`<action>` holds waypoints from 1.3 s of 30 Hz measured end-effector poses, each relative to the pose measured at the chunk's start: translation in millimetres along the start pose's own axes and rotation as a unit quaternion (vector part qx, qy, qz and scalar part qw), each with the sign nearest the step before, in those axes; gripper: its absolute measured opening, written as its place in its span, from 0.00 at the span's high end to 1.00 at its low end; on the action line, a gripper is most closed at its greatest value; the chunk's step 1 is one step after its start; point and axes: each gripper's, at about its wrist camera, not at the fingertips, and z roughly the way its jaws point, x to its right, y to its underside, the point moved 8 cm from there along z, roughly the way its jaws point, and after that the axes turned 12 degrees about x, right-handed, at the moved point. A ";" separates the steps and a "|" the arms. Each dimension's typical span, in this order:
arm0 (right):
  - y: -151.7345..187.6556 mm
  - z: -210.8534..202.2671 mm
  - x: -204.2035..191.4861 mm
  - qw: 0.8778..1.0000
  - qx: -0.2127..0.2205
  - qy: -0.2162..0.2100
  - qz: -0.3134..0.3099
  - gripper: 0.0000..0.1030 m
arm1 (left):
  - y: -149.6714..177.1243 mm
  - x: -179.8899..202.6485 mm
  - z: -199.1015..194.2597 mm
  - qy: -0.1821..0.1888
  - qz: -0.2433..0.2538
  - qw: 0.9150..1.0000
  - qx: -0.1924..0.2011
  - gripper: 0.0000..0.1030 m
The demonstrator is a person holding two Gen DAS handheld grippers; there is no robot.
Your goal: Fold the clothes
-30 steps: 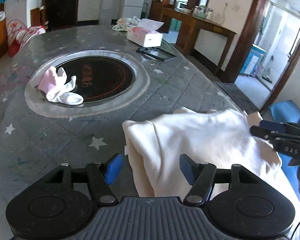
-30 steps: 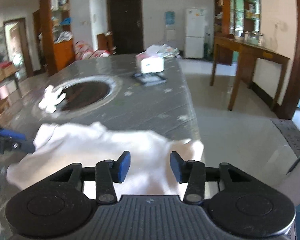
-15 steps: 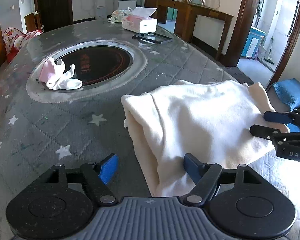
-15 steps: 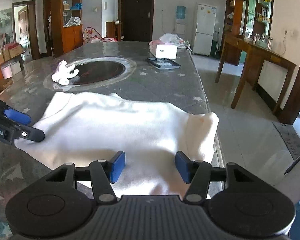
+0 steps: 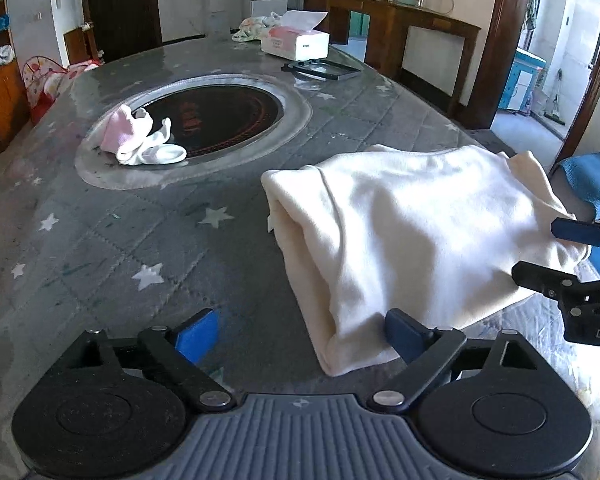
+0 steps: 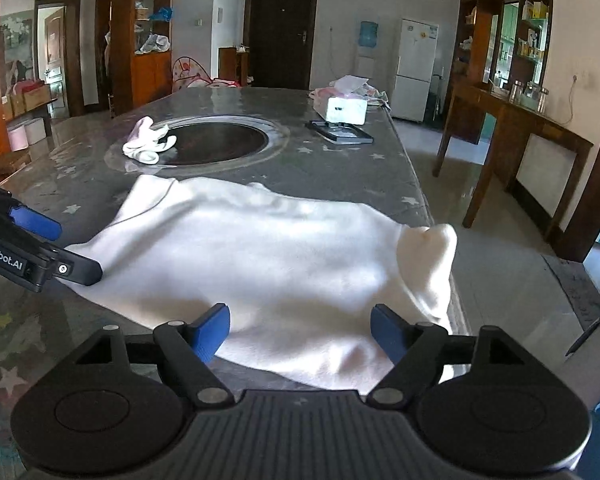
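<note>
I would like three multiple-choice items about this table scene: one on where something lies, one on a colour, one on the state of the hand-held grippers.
1. Where do the small socks lie?
A. on the rim of the round cooktop
B. on the tissue box
C. on the floor

2. What colour is the folded garment?
A. blue
B. cream white
C. black

3. How do the left hand-held gripper and the right hand-held gripper stand?
A. both shut on cloth
B. one shut
C. both open

Answers: 1 A, the socks rest at the cooktop's left edge; 2 B, the cloth is pale cream; 3 C, the jaws are spread wide in both views and clamp nothing.
</note>
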 end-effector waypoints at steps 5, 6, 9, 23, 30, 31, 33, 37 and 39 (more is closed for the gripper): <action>2.4 -5.7 -6.7 1.000 0.004 0.000 0.000 0.14 | 6.1 -0.7 -6.6 -0.009 0.001 1.000 -0.005 0.05; 2.9 -7.7 -8.1 1.000 0.005 -0.001 0.001 0.12 | 7.4 -1.7 -8.2 -0.012 0.000 1.000 -0.006 0.04; 4.6 -14.1 -12.7 1.000 0.009 -0.002 0.000 0.05 | 11.9 -3.9 -12.6 -0.016 -0.001 1.000 -0.008 0.04; 23.8 -25.4 -24.5 1.000 -0.001 0.012 0.017 0.00 | 35.8 -23.0 -35.0 -0.037 -0.014 0.999 -0.013 0.00; 28.0 -25.7 -22.7 0.999 -0.011 0.020 0.046 0.00 | 48.7 -35.4 -48.8 -0.055 -0.021 0.998 -0.008 0.00; 28.1 -25.5 -22.5 0.999 -0.011 0.020 0.046 0.00 | 50.4 -37.3 -50.8 -0.057 -0.023 0.998 -0.007 0.00; 28.2 -25.0 -22.3 0.999 -0.010 0.021 0.047 0.00 | 53.5 -41.3 -54.8 -0.062 -0.027 0.998 -0.005 0.00; 28.9 -24.7 -22.1 0.999 -0.010 0.021 0.048 0.00 | 59.3 -47.6 -63.3 -0.072 -0.038 0.997 0.000 0.00; 29.1 -24.6 -22.1 0.999 -0.009 0.020 0.049 0.00 | 62.2 -48.6 -67.1 -0.075 -0.039 0.996 0.003 0.00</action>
